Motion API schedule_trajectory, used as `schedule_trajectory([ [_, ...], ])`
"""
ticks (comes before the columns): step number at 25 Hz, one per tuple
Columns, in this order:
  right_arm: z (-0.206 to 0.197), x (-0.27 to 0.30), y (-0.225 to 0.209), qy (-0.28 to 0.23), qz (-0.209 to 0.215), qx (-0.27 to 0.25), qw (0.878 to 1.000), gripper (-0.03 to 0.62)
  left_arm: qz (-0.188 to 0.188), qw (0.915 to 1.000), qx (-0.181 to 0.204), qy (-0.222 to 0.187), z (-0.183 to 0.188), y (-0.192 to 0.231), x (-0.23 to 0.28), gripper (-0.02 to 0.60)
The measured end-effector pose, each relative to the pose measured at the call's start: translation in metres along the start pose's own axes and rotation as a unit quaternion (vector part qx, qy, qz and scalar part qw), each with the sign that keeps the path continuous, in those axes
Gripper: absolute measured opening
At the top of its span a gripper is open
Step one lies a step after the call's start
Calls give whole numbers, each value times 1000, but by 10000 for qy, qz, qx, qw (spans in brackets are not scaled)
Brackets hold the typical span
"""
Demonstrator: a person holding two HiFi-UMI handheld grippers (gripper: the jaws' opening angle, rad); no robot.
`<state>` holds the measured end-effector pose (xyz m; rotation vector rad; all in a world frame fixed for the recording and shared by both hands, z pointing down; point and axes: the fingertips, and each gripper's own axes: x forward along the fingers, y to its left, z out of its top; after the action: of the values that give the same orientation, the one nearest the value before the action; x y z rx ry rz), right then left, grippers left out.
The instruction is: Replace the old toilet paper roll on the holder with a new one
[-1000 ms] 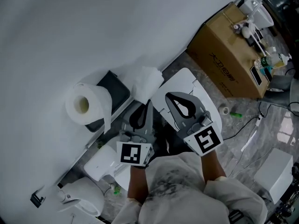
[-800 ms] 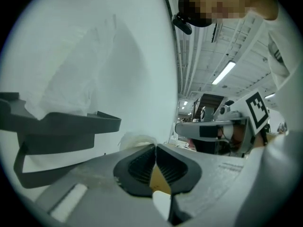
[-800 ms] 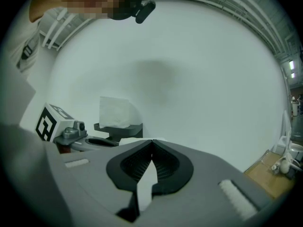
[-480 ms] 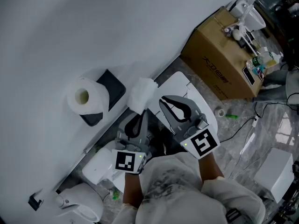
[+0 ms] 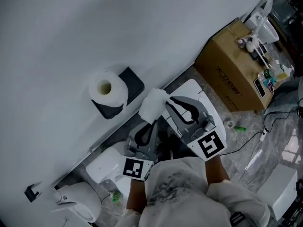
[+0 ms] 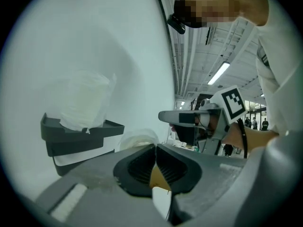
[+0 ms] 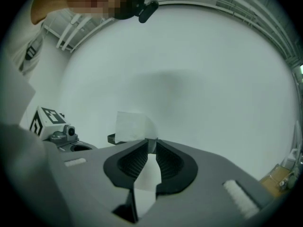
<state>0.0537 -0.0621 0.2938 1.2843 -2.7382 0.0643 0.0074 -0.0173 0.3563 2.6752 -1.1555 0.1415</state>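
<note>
- Toilet paper roll (image 5: 108,89) sits on the dark holder (image 5: 129,85) fixed to the white wall (image 5: 71,27). It looks full, with the core hole facing the head camera.
- In the left gripper view the same roll (image 6: 85,100) stands on the holder's tray (image 6: 80,129).
- Left gripper (image 5: 148,126): jaws together (image 6: 155,150), clamped on a tan piece (image 6: 158,176) – cardboard-coloured, with a white scrap under it. I can't tell exactly what it is.
- Right gripper (image 5: 171,102): jaws together (image 7: 151,145), pinching a white sheet that sticks out past the tips (image 7: 133,126).
- White paper wad (image 5: 154,105) hangs between the two gripper tips, touching both – below and right of the holder, apart from the roll on it. It shows as a pale lump just past the left jaws (image 6: 137,138).
- Cardboard box (image 5: 232,65) stands on the floor against the wall, well to the right.
</note>
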Motion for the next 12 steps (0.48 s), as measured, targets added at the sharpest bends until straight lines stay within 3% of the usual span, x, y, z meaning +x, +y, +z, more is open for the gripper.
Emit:
schedule_trajectory([
  [12,2,35,33,48,619,-164,9979,80,349,9992,-181,-19,-11,11,-39,15],
])
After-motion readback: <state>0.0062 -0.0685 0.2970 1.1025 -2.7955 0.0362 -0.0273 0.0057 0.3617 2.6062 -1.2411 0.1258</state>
